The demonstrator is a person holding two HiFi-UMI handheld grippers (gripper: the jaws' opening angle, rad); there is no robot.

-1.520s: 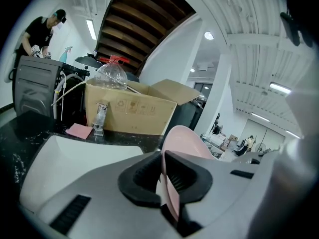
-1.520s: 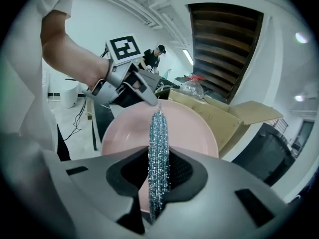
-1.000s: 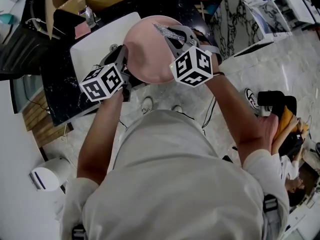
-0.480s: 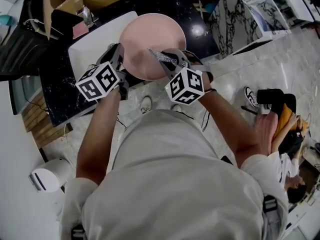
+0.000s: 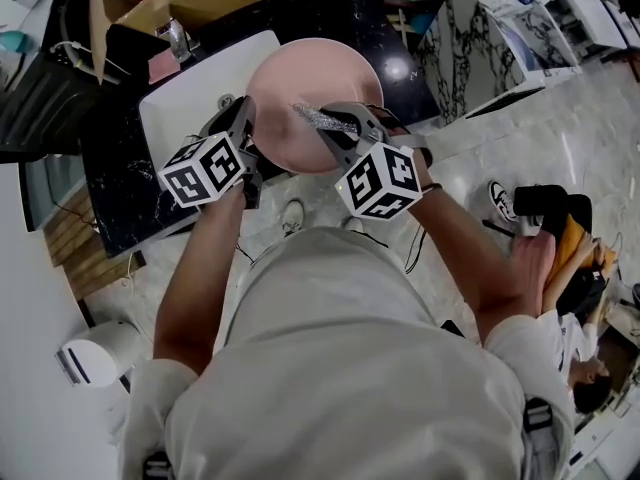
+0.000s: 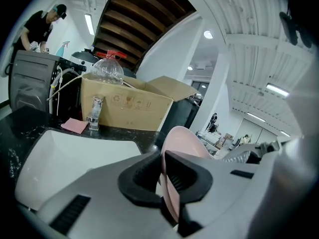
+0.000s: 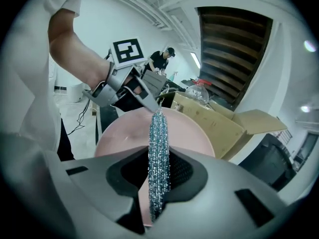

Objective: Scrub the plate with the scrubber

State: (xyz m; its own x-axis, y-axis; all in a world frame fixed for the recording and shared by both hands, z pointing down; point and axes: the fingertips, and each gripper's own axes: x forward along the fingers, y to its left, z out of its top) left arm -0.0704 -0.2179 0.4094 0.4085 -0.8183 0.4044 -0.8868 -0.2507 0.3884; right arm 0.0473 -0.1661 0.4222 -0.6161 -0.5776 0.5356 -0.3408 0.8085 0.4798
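Black stone counter [image 5: 320, 13] is the biggest thing below you, and the white sink [image 5: 190, 83] sits in it. You hold the pink plate [image 5: 310, 78] up in the air over the sink's near corner, tipped so its face looks back at you.

Your left gripper [image 5: 243, 136] pinches the plate's left rim. Its two dark pads are squeezed on the thin pink edge, one on each side. It has not moved from that spot.

Your right gripper [image 5: 335, 133] is pressed tight on the silver scrubber [image 5: 318, 120], which sticks out from between the pads like a flat, sparkly strip. Its tip rests against the plate's face, near the middle.

A second ago the scrubber was up near the plate's far edge. Now it has slid down toward you and a bit to the left. So I think you are in the middle of a scrubbing stroke, and the plate is held steady for it. The lower-left part of the face looks like the next bit to rub.
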